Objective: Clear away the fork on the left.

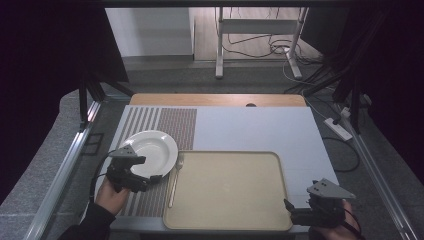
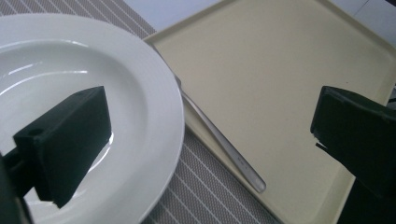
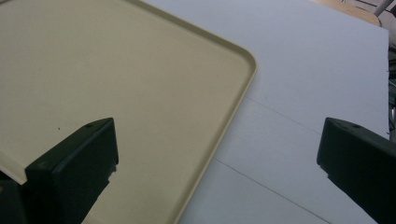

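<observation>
Nearest the camera, the right gripper (image 1: 290, 209) hangs at the near right corner of the beige tray (image 1: 230, 220), held in the person's right hand (image 1: 334, 231). Its jaws are spread wide and pinch nothing; in the right gripper view one jaw sits over the tray's corner (image 3: 219, 102) and the other over the white table surface (image 3: 299, 70). The left gripper (image 1: 156, 178), in the left hand (image 1: 111, 196), is also spread wide and empty, one jaw above the white plate (image 2: 149, 93), the other above the tray (image 2: 261, 74). The plate (image 1: 155, 142) holds nothing and rests on a striped placemat (image 1: 172, 120). A metal fork (image 1: 174, 181) lies along the tray's left edge, between plate and tray; its handle (image 2: 233, 156) rests on the rim. The tray itself carries nothing
</observation>
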The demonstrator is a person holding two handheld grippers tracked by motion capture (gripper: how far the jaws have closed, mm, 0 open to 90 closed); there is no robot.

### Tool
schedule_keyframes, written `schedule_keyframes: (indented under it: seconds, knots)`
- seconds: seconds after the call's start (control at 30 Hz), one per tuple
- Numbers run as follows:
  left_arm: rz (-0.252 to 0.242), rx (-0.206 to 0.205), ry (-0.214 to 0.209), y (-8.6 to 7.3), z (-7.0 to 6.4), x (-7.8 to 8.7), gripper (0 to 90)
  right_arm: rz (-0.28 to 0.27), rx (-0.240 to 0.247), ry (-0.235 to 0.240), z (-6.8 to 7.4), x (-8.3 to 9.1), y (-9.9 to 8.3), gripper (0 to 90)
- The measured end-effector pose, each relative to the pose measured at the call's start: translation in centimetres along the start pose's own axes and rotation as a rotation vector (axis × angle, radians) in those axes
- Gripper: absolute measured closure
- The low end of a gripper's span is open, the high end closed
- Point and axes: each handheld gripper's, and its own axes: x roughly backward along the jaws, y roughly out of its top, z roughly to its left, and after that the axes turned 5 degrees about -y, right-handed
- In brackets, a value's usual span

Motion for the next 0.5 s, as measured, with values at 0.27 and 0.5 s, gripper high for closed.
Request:
schedule_keyframes:
  seconds: [0.27,0.5]
  knots:
    - [-0.01,0.032,0.014,-1.4,-0.1,1.4,0.0,0.0,-0.001,-0.001,0.0,0.0,0.0,0.0]
    - [-0.03,0.062,0.012,-2.6,-0.2,2.6,0.0,0.0,0.002,-0.002,0.0,0.0,0.0,0.0]
